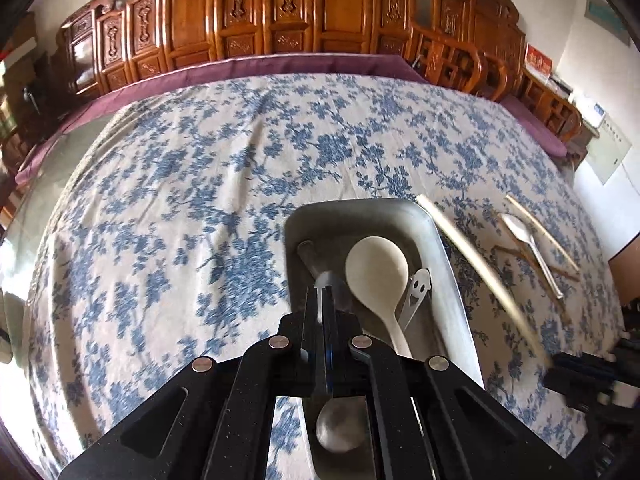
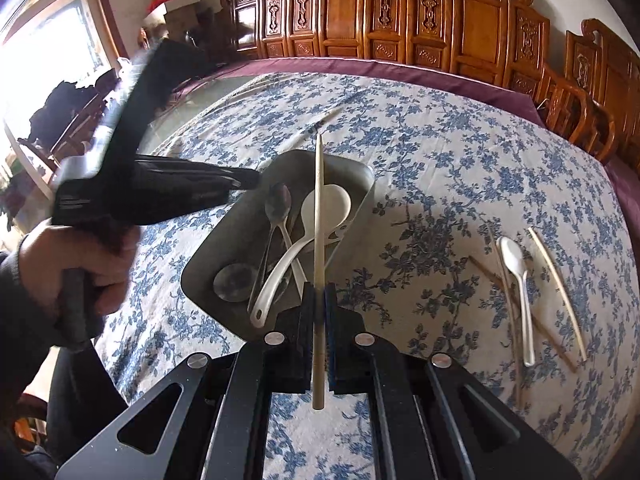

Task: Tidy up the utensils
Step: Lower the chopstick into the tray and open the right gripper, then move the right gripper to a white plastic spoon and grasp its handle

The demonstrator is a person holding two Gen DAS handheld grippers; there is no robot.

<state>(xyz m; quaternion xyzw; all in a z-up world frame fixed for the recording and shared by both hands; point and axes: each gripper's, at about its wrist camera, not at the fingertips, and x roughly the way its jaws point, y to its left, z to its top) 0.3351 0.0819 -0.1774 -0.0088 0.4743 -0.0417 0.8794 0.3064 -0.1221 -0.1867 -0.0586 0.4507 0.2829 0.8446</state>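
Chopstick (image 2: 319, 240) stands clamped between the closed jaws of the right tool (image 2: 319, 300), its tip reaching over the metal tray (image 2: 200, 276) on the cloth-covered desk (image 2: 440, 160). Left tool (image 1: 326, 300), jaws pinched shut on a metal spoon (image 1: 334, 428), hangs over the tray beside a white ladle (image 1: 376, 272); a white spoon (image 2: 516, 280) and more chopsticks (image 2: 556, 288) lie apart on the cloth.

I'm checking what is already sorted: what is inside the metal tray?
In the metal tray lie a large white spoon, a dark metal spoon, a round-bowled metal ladle and a smiley-faced utensil. Crossed handles and the grippers hide whatever lies beneath.
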